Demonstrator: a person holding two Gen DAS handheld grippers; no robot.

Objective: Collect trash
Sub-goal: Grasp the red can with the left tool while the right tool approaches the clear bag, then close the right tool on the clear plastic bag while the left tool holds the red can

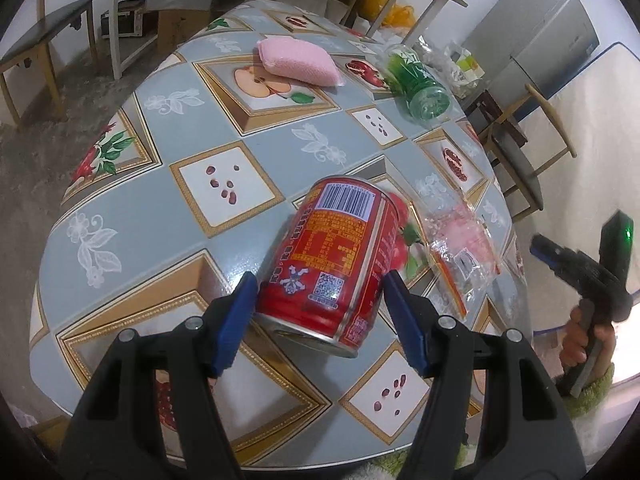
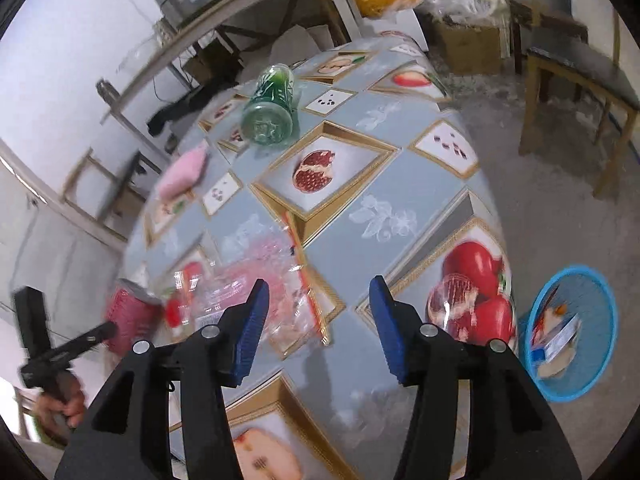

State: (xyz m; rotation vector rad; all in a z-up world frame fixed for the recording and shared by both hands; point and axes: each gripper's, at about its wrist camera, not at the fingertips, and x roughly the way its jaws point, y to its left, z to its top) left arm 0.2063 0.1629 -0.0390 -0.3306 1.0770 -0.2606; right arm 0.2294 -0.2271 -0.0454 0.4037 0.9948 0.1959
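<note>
Your left gripper (image 1: 320,312) pinches the red can (image 1: 334,264) across its body, both blue pads against its sides, the can lifted and tilted with its long axis running from the pads up toward 12 o'clock. Your right gripper (image 2: 316,320) stands spread with nothing between its pads, above the table (image 2: 360,248). The clear pink wrapper (image 2: 260,276) lies just ahead of it at about 11 o'clock, nearer to this hand than to the left one, so I would judge it the right hand's next pick. Only the right wrist view shows the blue basket (image 2: 600,288) on the floor at 3 o'clock, already holding scraps; that is where the can should go, across to your right. Farther off, the green bottle (image 1: 420,84) lies on its side, base toward you, and the pink sponge (image 1: 298,64) sits beyond at 11 o'clock.
</note>
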